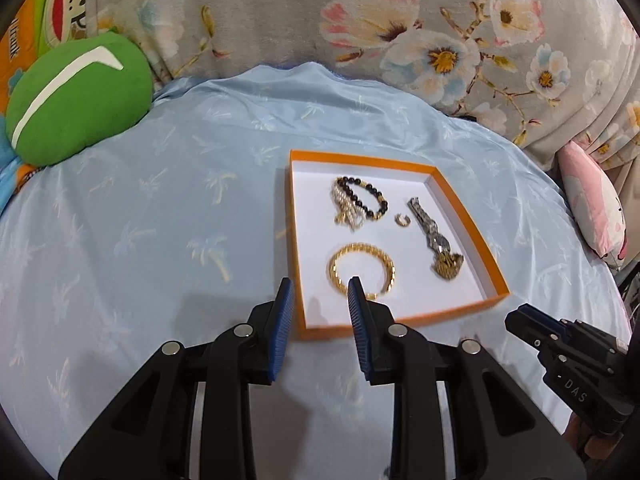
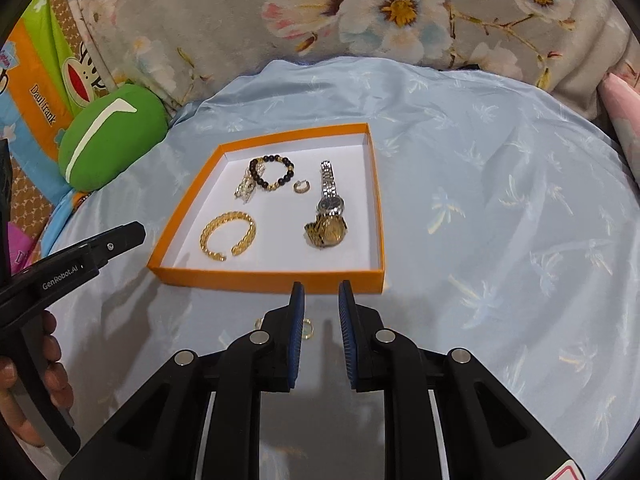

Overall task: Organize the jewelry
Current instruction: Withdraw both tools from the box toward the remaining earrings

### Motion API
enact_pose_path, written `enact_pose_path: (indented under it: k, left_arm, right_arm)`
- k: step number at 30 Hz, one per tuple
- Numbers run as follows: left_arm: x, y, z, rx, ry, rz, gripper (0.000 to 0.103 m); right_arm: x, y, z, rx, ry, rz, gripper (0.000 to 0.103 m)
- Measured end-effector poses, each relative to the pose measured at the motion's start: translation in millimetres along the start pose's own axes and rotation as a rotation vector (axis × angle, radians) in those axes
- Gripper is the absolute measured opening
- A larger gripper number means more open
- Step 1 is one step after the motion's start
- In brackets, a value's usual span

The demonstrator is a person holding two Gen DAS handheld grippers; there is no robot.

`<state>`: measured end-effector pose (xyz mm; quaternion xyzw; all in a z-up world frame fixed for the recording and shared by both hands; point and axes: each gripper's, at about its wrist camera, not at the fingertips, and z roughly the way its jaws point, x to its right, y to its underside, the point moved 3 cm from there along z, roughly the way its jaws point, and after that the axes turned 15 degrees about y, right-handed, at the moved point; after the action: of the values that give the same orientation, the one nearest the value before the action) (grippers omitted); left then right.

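From the left wrist view, the left tongs (image 1: 320, 286) hang open with nothing between their blue pads, tips over the near-left corner of a shallow orange box (image 1: 468, 216) with a white floor, which sits on a pale blue bedsheet (image 1: 140, 220) printed with palm trees. Inside the box lie a gold cuff bracelet (image 1: 362, 270), a black bead bracelet (image 1: 366, 196) overlapping a pearl piece (image 1: 348, 210), a small gold ring (image 1: 403, 220) and 2 watches (image 1: 434, 238), one silver, one gold, touching. The right tongs (image 1: 520, 320) enter at the lower right, marked "DAS"; whether they are open cannot be told here. A green cushion (image 1: 76, 96) rests far left, a floral blanket (image 1: 400, 32) behind. From the right wrist view, the right tongs (image 2: 321, 294) stand open and empty just in front of the box's near wall (image 2: 260, 278), above 2 small gold rings (image 2: 307, 328) lying on the sheet, partly hidden by the left finger. The left device's body (image 2: 60, 272) reads "GenRobot.AI", held by a hand (image 2: 24, 380). A printed cloth (image 2: 40, 92) at far left reads "Daul frank".
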<state>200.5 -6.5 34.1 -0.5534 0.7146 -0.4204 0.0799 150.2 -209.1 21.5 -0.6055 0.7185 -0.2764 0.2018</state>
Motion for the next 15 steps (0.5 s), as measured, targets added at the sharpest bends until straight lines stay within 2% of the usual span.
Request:
enact_pose_path:
  k: [6, 15]
  left_arm:
    - [2.0, 25.3, -13.9, -0.028, 0.009, -0.013, 0.027]
    - [4.2, 51.6, -13.7, -0.081, 0.023, -0.029, 0.027]
  right_arm:
    - [-1.8, 26.2, 2.4, -0.047, -0.013, -0.003, 0.017]
    - [-12.6, 29.0, 17.2, -0.062, -0.012, -0.019, 0.017]
